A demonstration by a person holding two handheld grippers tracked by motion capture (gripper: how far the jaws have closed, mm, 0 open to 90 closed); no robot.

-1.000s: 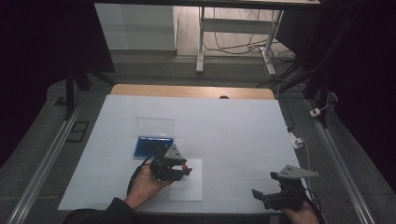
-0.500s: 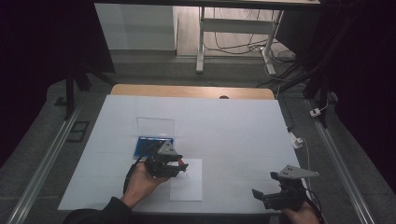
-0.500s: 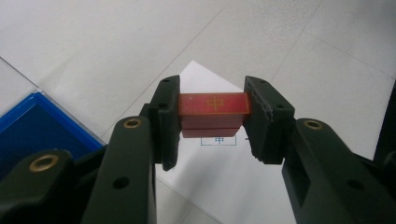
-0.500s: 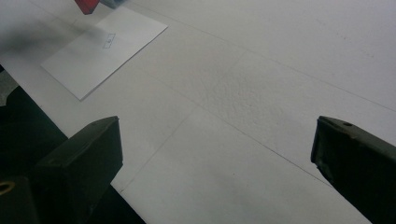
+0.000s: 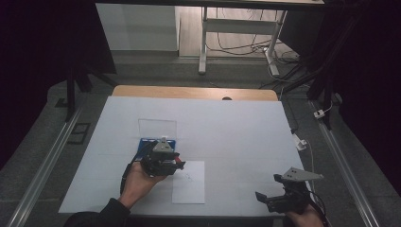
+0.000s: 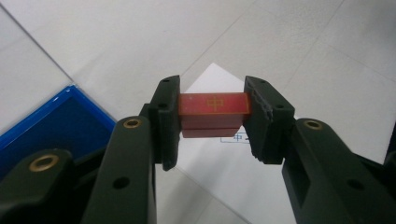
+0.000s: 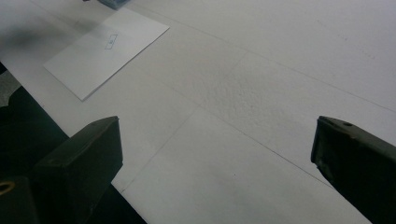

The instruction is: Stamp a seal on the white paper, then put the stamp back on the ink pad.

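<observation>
White table (image 5: 227, 123), one red stamp (image 6: 214, 103) — one paper sheet (image 5: 189, 182)

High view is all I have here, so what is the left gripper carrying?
Observer: A red block, a stamp by its look, clamped between the left gripper's jaws.
Operator: Anything on that block?
Observer: A gold character is printed on its near face.
Operator: Is the white sheet blank?
Observer: No, the white sheet bears a small boxed mark just under the block.
Operator: And the right gripper?
Observer: The right gripper has its jaws wide apart, nothing between them.
</observation>
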